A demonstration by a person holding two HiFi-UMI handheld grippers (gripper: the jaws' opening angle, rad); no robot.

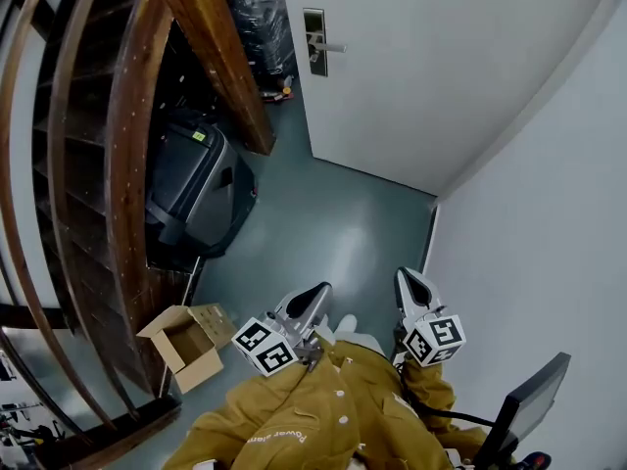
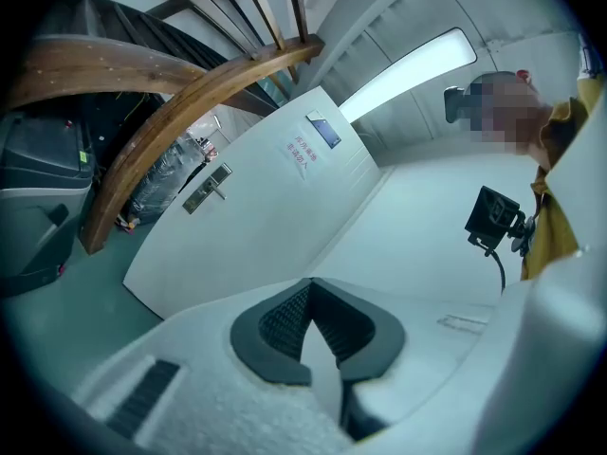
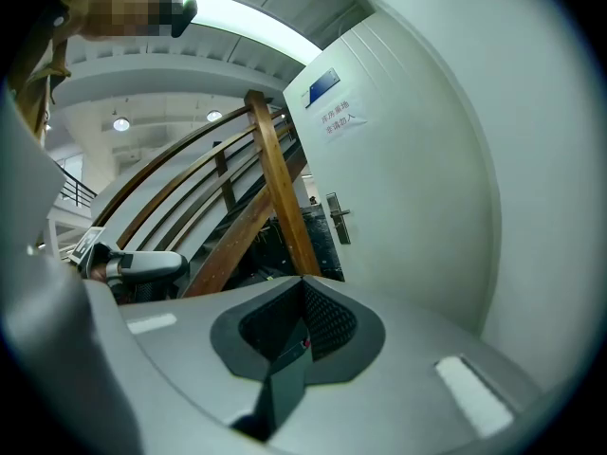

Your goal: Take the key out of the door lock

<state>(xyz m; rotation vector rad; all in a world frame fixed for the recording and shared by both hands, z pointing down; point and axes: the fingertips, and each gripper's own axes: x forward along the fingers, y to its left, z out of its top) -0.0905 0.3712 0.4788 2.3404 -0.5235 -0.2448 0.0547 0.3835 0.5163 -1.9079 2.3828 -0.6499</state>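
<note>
The white door (image 1: 421, 57) stands shut at the far end of the passage. Its metal lock plate with a lever handle (image 1: 315, 42) is on the door's left side; the plate also shows small in the left gripper view (image 2: 207, 190) and the right gripper view (image 3: 337, 218). A key is too small to make out. My left gripper (image 1: 318, 292) and right gripper (image 1: 407, 277) are held low near my body, far from the door, both pointing towards it. Each is shut with nothing between its pads, as the left gripper (image 2: 310, 287) and right gripper (image 3: 302, 287) show in their own views.
A curved wooden staircase (image 1: 211, 57) fills the left side, with a dark grey bin (image 1: 191, 189) under it and wrapped goods (image 1: 260, 27) behind. An open cardboard box (image 1: 186, 346) lies on the floor at my left. A white wall (image 1: 549, 213) runs along the right.
</note>
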